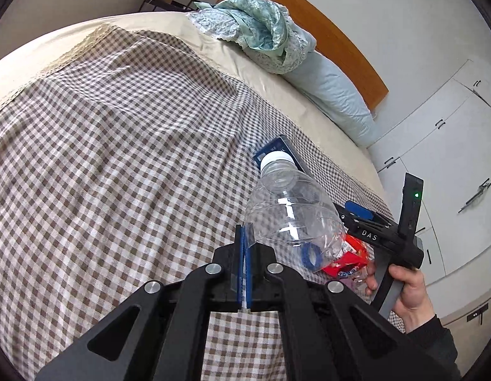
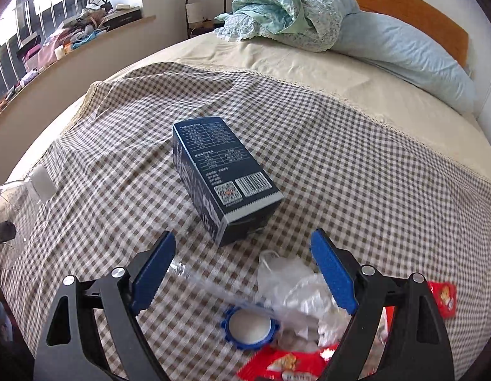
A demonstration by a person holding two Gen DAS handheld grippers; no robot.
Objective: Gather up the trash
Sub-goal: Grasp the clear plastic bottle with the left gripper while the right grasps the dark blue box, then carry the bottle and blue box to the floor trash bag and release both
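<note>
My left gripper (image 1: 244,238) is shut on the edge of a clear plastic bottle (image 1: 289,209) with a white cap, held above the checked bedspread (image 1: 118,158). The bottle's cap end also shows in the right wrist view (image 2: 39,182) at the far left. My right gripper (image 2: 242,273) is open above a heap of trash: a crumpled clear plastic bag (image 2: 296,289), a blue ring lid (image 2: 250,325) and red snack wrappers (image 2: 277,365). A dark blue carton (image 2: 223,177) lies just beyond the right fingers. The right gripper also shows in the left wrist view (image 1: 359,219).
A pale blue pillow (image 2: 401,47) and a bundled green quilt (image 2: 283,9) lie at the head of the bed by the wooden headboard (image 2: 404,6). White wardrobe doors (image 1: 442,146) stand to the right. A cluttered windowsill (image 2: 70,38) is at the far left.
</note>
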